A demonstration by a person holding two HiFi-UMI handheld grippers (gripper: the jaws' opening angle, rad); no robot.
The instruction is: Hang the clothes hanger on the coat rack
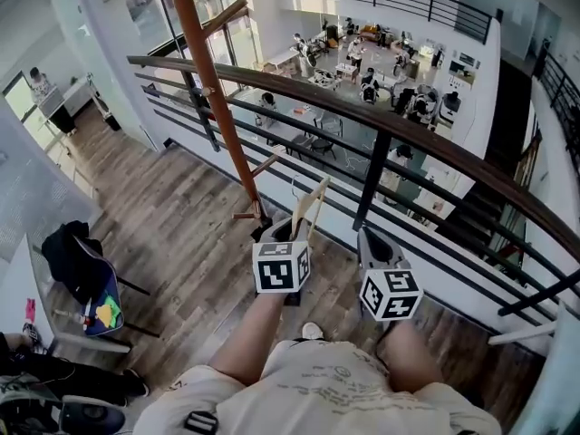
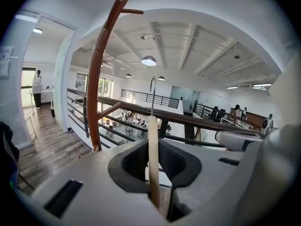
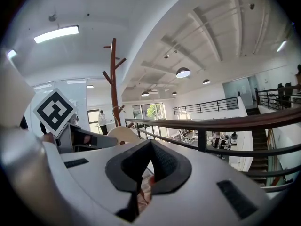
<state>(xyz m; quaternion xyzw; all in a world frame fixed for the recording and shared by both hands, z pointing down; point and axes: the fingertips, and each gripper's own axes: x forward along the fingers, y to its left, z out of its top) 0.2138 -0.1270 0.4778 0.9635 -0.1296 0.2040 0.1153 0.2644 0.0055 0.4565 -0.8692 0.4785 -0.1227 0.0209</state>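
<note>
A pale wooden clothes hanger (image 1: pixel 314 205) with a metal hook (image 1: pixel 294 185) stands upright in my left gripper (image 1: pixel 292 228), whose jaws are shut on it. In the left gripper view the hanger (image 2: pixel 153 149) runs up between the jaws, its hook (image 2: pixel 152 87) pointing at the ceiling. The brown coat rack (image 1: pixel 220 107) rises just left of the hanger, with a peg (image 1: pixel 265 164) near hook height. The coat rack (image 2: pixel 96 84) is left of centre in that view. My right gripper (image 1: pixel 370 239) hovers beside the left one, shut and holding nothing. From the right gripper view the hanger (image 3: pixel 123 134) and the coat rack (image 3: pixel 113 81) are on the left.
A dark curved railing (image 1: pixel 390 116) with horizontal bars runs right behind the coat rack, with an open office floor far below. A chair (image 1: pixel 86 275) draped with dark clothing stands at the left on the wooden floor. A person (image 2: pixel 36 88) stands far off at the left.
</note>
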